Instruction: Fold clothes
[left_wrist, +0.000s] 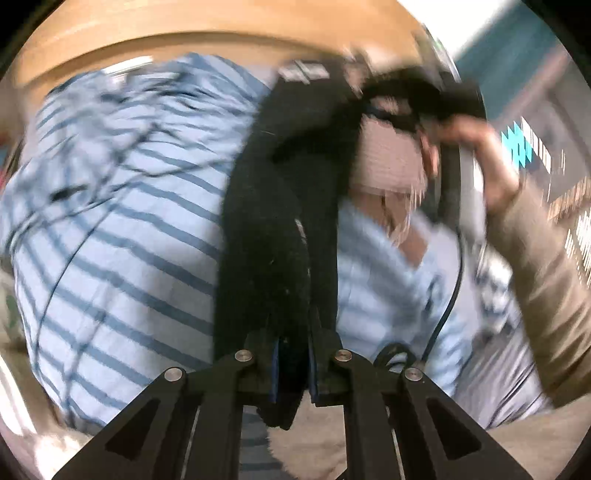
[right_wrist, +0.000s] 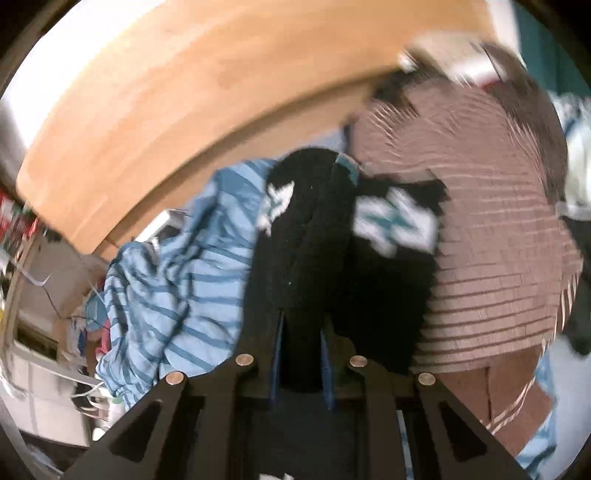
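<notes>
My left gripper (left_wrist: 293, 365) is shut on a black garment (left_wrist: 280, 206) that stretches up and away from it to the right gripper, held in a hand (left_wrist: 491, 162) at the upper right. Under it lies a light blue striped garment (left_wrist: 122, 236). In the right wrist view my right gripper (right_wrist: 301, 365) is shut on the same black garment (right_wrist: 314, 240), which has a white and teal print (right_wrist: 395, 225). The blue striped garment (right_wrist: 177, 288) lies to its left and a brown striped garment (right_wrist: 491, 258) to its right. Both views are motion-blurred.
A wooden headboard or board edge (right_wrist: 184, 110) curves across the back, also seen in the left wrist view (left_wrist: 184, 22). A cable (left_wrist: 447, 306) hangs beside the right arm's beige sleeve (left_wrist: 546, 280). Clutter and wires (right_wrist: 55, 314) sit at the left.
</notes>
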